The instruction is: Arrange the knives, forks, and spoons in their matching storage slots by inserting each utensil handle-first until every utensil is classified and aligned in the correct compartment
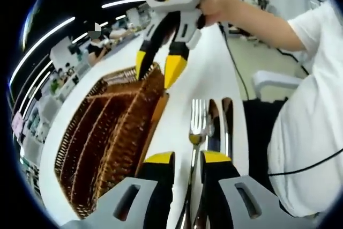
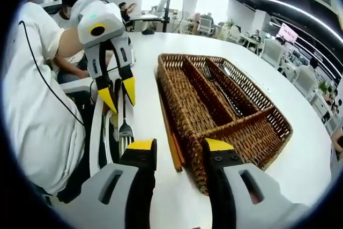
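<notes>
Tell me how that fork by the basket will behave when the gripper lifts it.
The fork looks like shiny metal, so probably stiff and rather slippery. Long and thin, it may pivot if the left gripper holds it off-centre. Lying flat on the table, it seems unlikely to roll.

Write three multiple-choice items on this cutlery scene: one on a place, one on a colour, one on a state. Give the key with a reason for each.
1. The fork lies:
A. inside the basket
B. on the white table beside the basket
C. on a chair

2. The jaw tips of the left gripper are:
A. yellow
B. red
C. green

3. The right gripper is:
A. shut on a spoon
B. shut on the basket rim
C. open, holding nothing

Key: B, the fork rests on the table outside the wicker basket; A, yellow pads; C, its jaws stand apart with nothing between them.
</notes>
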Tool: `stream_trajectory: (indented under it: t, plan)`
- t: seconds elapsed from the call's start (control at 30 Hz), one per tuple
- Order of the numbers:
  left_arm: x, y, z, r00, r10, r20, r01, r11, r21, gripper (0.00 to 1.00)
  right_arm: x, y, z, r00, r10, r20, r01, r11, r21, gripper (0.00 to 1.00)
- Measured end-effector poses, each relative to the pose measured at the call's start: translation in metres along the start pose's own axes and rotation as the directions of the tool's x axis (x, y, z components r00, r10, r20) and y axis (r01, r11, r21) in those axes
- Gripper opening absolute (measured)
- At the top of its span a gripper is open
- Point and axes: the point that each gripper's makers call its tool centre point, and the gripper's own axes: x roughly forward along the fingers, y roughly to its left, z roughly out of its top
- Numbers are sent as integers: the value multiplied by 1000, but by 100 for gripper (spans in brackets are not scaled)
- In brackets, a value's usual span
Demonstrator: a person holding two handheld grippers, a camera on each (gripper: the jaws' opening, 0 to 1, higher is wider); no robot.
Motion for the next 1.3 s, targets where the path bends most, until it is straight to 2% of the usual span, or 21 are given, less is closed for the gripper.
stream_trajectory:
  t: [0.43,0.9,1.1,1.3]
  plan:
    - [6,-1,-11,997,-25,-71,25,1000,4,12,1,0,-5,1000,3,-5,-3,1000,2,36]
    - [12,-5,-15,993,-70,-97,69,998,-17,7,1,-2,-10,1000,3,-6,-3,1000,1,36]
    - [12,-8,-15,987,-115,-113,111,993,-49,4,1,-1,-9,1000,2,-4,-2,1000,3,37]
    - [13,-6,-15,984,-132,-120,128,991,-47,4,0,0,-10,1000,-1,-6,1,1000,3,37]
